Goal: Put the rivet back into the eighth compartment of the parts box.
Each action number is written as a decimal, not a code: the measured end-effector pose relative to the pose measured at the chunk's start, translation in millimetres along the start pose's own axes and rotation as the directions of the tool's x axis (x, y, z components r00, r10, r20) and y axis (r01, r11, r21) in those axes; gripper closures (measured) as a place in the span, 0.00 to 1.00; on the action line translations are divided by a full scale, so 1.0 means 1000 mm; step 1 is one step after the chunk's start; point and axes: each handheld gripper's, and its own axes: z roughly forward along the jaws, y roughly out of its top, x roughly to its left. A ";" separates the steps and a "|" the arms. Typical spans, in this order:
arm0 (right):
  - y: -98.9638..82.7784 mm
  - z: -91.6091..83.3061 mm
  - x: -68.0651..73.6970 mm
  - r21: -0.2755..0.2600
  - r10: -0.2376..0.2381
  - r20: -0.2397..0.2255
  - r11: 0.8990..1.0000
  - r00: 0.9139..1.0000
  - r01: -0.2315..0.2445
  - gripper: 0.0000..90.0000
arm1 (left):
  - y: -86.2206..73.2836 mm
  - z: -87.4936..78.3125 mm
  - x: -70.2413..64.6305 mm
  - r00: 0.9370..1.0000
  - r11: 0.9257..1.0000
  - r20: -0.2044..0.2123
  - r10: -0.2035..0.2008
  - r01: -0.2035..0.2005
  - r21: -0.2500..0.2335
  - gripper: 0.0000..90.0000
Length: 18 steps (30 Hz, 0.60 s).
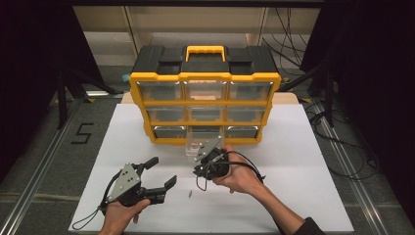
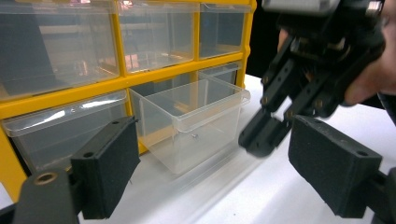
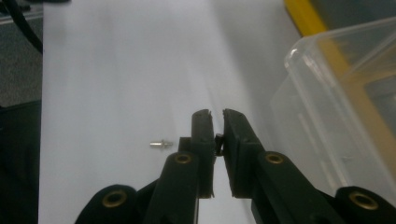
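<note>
Scene: a yellow and black drawer cabinet (image 1: pixel 204 93) stands at the far side of a white worktop (image 1: pixel 303 161), its clear drawers facing the person.

Pulled drawer: a clear plastic drawer (image 1: pixel 199 143) juts forward from the middle slot of the cabinet's bottom row. In the left gripper view this drawer (image 2: pixel 191 122) sits on the worktop in front of the cabinet, with one small dark speck showing at its front wall; what the speck is, I cannot tell.

Right hand-held gripper (image 1: pixel 211 145): held in the person's right hand (image 1: pixel 238 175), tips pointing at the near edge of the pulled drawer. In the right gripper view its jaws stand almost together with only a thin slit between the pads, and a tiny dark piece sits in that slit (image 3: pixel 218 141); too small to identify. The drawer rim (image 3: pixel 327 88) lies just to the right of the jaws there.

Left hand-held gripper (image 1: pixel 162 172): held low at the near left of the worktop, jaws spread wide, nothing between them. In the left gripper view its two black pads (image 2: pixel 106 168) frame the drawer and the other gripper (image 2: pixel 261 135).

Loose screw: a small silver screw (image 1: pixel 189 193) lies flat on the bare worktop between the two grippers, apart from both. In the right gripper view the screw (image 3: pixel 161 144) lies just left of the closed jaws, not touched.
</note>
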 end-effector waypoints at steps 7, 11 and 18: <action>0.008 -0.021 -0.008 -0.068 0.012 0.030 0.998 0.999 -0.010 0.93 | -0.001 0.000 0.000 1.000 1.000 -0.003 -0.011 0.011 0.001 0.18; 0.012 -0.032 -0.014 -0.103 0.031 0.041 0.994 0.999 -0.027 0.93 | -0.001 0.000 0.002 1.000 1.000 -0.006 -0.003 0.003 0.005 0.18; 0.015 -0.038 -0.024 -0.137 0.046 0.068 0.990 0.997 -0.036 0.93 | -0.001 0.001 0.002 1.000 1.000 -0.007 -0.013 0.013 0.002 0.18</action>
